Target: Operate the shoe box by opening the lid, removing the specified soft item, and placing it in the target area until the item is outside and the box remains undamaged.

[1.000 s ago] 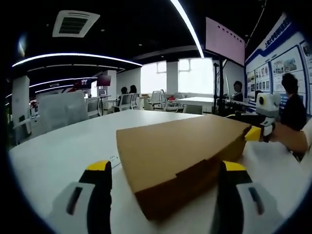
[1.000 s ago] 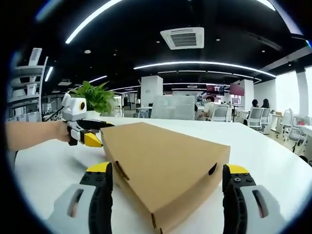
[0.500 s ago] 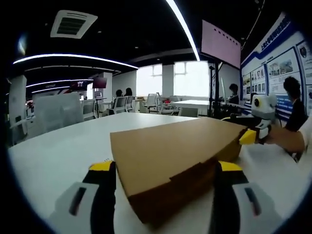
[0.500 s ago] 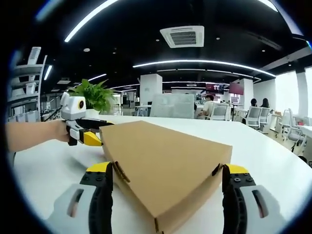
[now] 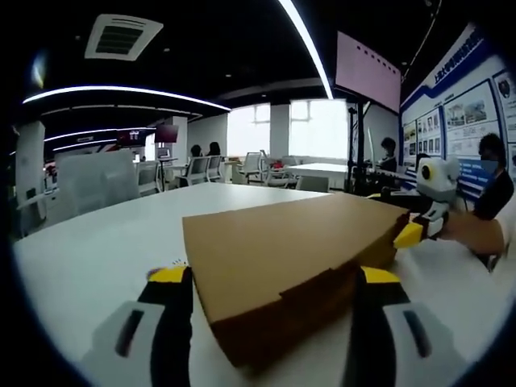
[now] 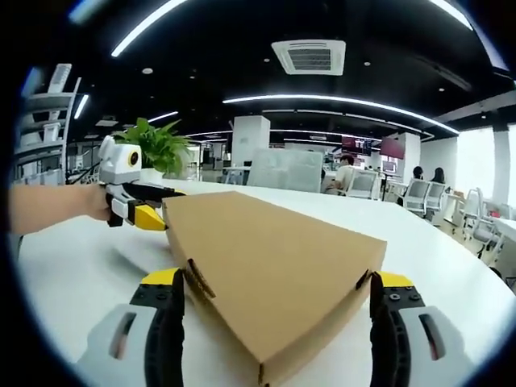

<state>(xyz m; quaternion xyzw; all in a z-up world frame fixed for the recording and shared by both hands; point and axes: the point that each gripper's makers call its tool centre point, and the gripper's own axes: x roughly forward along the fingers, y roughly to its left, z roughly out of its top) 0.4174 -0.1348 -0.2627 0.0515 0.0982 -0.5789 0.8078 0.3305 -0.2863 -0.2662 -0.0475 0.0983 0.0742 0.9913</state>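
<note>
left gripper view has both wide claws (image 5: 266,322) closed in around the shut shoe box (image 5: 282,258) corners, readying a lid lift.

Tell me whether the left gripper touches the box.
Cannot tell. In the left gripper view, the left gripper's jaws flank the box corner, but no contact or gap shows plainly.
</note>
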